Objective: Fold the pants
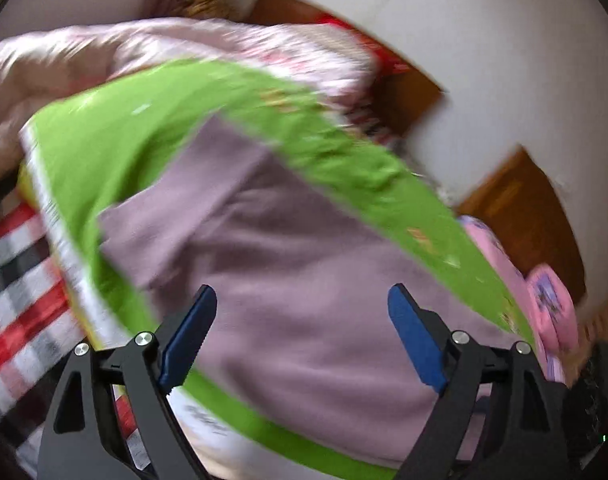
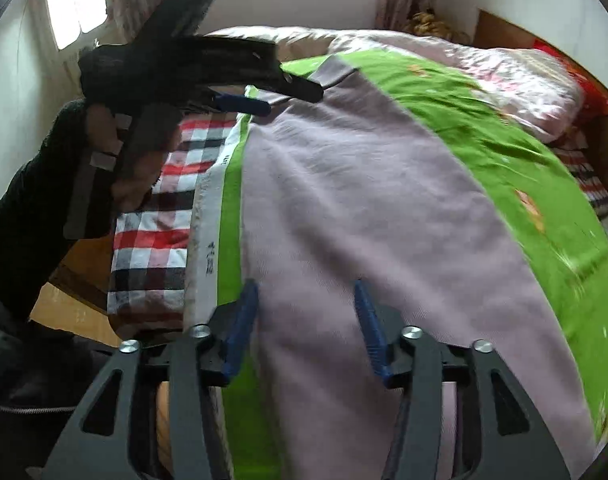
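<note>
Mauve pants (image 1: 288, 248) lie spread lengthwise on a green sheet (image 1: 116, 132) on a bed. In the left wrist view, my left gripper (image 1: 302, 294) hovers over the pants, its blue pads wide apart with nothing between them. The right wrist view shows the pants (image 2: 344, 200) running away from me. My right gripper (image 2: 306, 286) stands open above their near end, with fabric below the pads but not pinched. At the far end of the pants, a hand in a black sleeve (image 2: 44, 184) holds the left gripper (image 2: 280, 98).
A pink quilt (image 2: 484, 68) is bunched at the back of the bed. A red, black and white checked sheet (image 2: 152, 232) hangs at the left edge, with wooden floor (image 2: 72, 312) below. A wooden headboard (image 1: 524, 216) and a pink pillow (image 1: 552, 300) lie to the right.
</note>
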A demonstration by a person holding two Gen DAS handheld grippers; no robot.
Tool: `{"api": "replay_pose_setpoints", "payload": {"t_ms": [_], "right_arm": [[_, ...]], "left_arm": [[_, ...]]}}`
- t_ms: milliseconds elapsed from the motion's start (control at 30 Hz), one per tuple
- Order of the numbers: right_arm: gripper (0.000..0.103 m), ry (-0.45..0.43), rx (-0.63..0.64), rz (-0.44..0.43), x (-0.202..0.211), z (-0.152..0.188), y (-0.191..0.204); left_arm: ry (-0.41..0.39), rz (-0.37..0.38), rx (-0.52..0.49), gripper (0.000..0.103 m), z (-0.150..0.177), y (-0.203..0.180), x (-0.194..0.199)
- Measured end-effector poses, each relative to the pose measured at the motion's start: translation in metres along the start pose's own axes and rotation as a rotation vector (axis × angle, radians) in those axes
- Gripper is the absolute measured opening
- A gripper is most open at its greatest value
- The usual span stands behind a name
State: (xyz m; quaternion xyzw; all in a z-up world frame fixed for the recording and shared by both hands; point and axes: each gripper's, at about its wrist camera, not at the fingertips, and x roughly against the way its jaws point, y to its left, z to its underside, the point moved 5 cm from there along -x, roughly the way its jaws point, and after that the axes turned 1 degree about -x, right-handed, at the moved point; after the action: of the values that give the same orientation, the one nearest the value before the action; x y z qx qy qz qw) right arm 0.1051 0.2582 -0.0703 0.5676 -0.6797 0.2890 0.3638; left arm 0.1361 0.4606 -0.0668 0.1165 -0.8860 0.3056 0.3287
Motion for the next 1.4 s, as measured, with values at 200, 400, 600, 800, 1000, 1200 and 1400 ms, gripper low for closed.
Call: {"api": "replay_pose_setpoints", "payload": {"t_ms": [200,400,600,800,1000,1200,1400], "right_arm": [[0.063,0.022,-0.026,-0.034,0.015,0.037,0.010],[0.077,-0.076,-0.230,0.241,0.091,0.079,-0.060],[0.077,-0.125,-0.518,0.458,0.166,0.171,-0.111],[0.083,-0.063,-0.777,0.638,0.209,0.271,-0.149],[0.083,-0.049,-0.925,0.603,0.229,0.360,-0.140],[0.083,-0.080,-0.945,0.586,0.250,0.361,-0.135],[0.088,-0.164,-0.893,0.730,0.285,0.347,-0.202]], "left_arm": [[0.180,-0.232,-0.076,0.092,0.019,-0.011,-0.051],[0.140,-0.051,-0.241,0.094,0.003,-0.111,-0.038],[0.273,0.129,-0.400,0.095,0.041,-0.213,-0.080],[0.429,0.298,-0.592,0.095,0.110,-0.324,-0.140],[0.368,0.145,-0.739,0.101,0.141,-0.343,-0.182],[0.370,0.131,-0.732,0.100,0.141,-0.355,-0.169],[0.319,0.286,-0.899,0.101,0.171,-0.443,-0.146]]}}
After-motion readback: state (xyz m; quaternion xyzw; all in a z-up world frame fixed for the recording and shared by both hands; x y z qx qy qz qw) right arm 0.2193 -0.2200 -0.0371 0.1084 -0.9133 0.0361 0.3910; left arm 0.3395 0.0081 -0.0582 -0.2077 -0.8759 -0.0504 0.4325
